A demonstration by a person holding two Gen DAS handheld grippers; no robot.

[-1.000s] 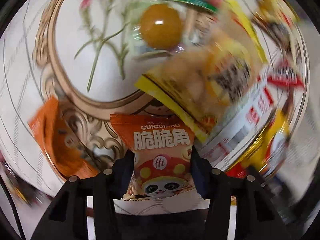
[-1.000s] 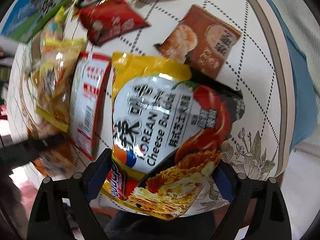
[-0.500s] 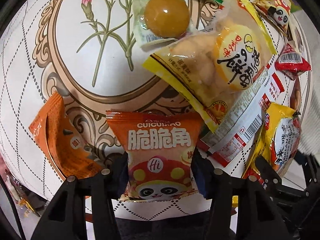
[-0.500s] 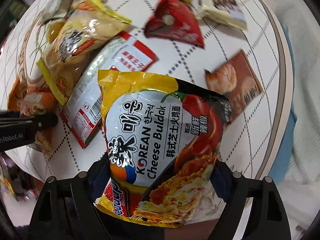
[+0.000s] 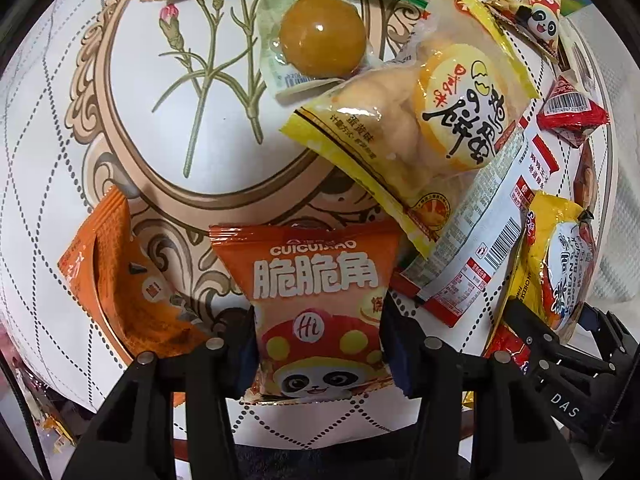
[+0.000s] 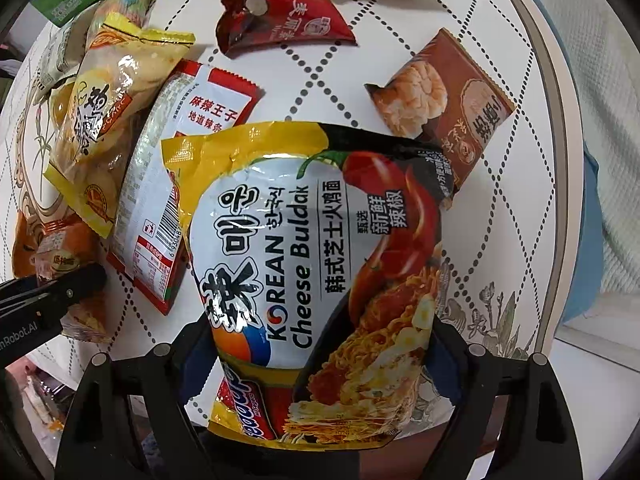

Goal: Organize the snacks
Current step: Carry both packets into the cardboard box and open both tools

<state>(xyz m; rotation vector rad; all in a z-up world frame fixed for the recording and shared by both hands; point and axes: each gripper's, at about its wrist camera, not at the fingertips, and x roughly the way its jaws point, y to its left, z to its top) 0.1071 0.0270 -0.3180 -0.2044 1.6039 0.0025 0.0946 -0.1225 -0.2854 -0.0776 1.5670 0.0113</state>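
Observation:
My left gripper (image 5: 318, 344) is shut on an orange panda snack bag (image 5: 316, 280) at the near edge of the round table (image 5: 72, 128). My right gripper (image 6: 320, 352) is shut on a yellow Korean Cheese Buldak noodle pack (image 6: 312, 256), held over the table's near side; the pack also shows in the left wrist view (image 5: 560, 264). The left gripper shows at the left edge of the right wrist view (image 6: 52, 292).
Scattered on the table: a yellow egg-yolk pastry bag (image 5: 424, 120), an orange ball in clear wrap (image 5: 320, 40), a white-and-red spicy strip pack (image 6: 180, 184), a red packet (image 6: 276, 16), a brown shrimp packet (image 6: 444, 100), an orange packet (image 5: 120, 280).
Both grippers have drawn back toward the table's near edge with their packs. The views have steadied and the snacks sit farther off.

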